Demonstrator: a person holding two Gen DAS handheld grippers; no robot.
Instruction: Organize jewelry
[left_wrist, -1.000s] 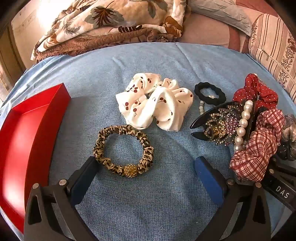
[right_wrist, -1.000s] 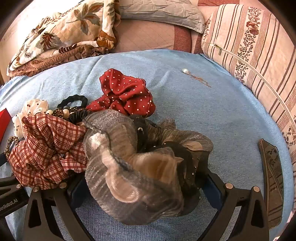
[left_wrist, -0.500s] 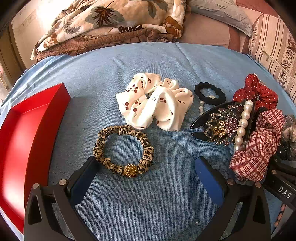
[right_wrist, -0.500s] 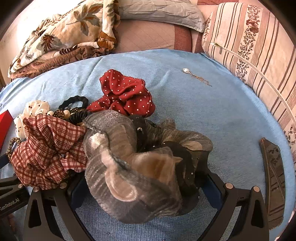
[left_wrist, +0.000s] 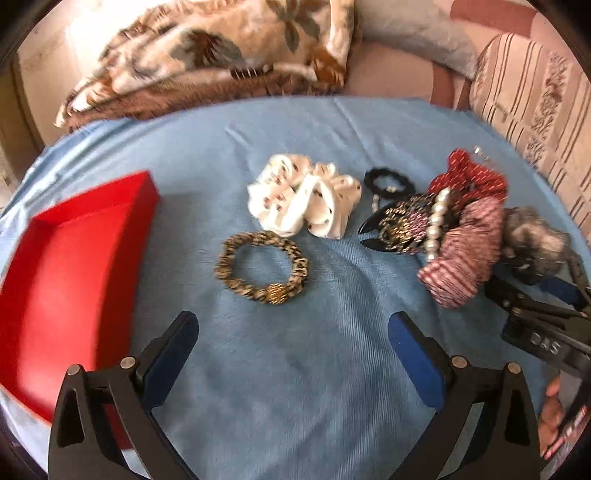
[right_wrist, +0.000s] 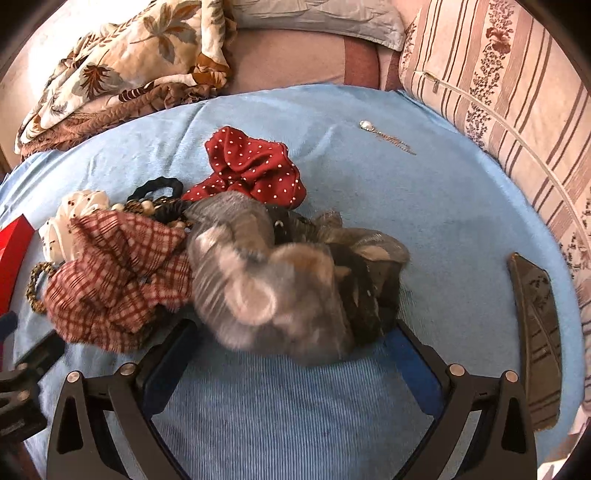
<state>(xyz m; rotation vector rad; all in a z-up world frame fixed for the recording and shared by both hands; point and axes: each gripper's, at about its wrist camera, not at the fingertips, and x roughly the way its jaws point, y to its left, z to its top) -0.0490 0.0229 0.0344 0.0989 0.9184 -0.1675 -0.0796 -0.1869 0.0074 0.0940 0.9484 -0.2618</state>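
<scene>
My left gripper (left_wrist: 291, 332) is open and empty above the blue cloth, short of a leopard-print hair band (left_wrist: 262, 273). A white cherry-print scrunchie (left_wrist: 303, 199), a black hair tie (left_wrist: 388, 182), a jewelled claw clip (left_wrist: 399, 225) with a pearl strand (left_wrist: 437, 218), a red dotted scrunchie (left_wrist: 469, 181) and a red plaid scrunchie (left_wrist: 461, 254) lie to the right. A red tray (left_wrist: 66, 266) sits at left. My right gripper (right_wrist: 291, 343) is open, its fingers either side of a grey-gold scrunchie (right_wrist: 269, 280).
A small pendant on a chain (right_wrist: 388, 136) lies on the cloth at far right. A dark flat clip (right_wrist: 535, 332) lies by the right edge. A floral blanket (left_wrist: 221, 59) and striped cushion (right_wrist: 498, 74) border the cloth at the back.
Both grippers have drawn back and up, so the items sit farther away in both views. The jewelry has not moved.
</scene>
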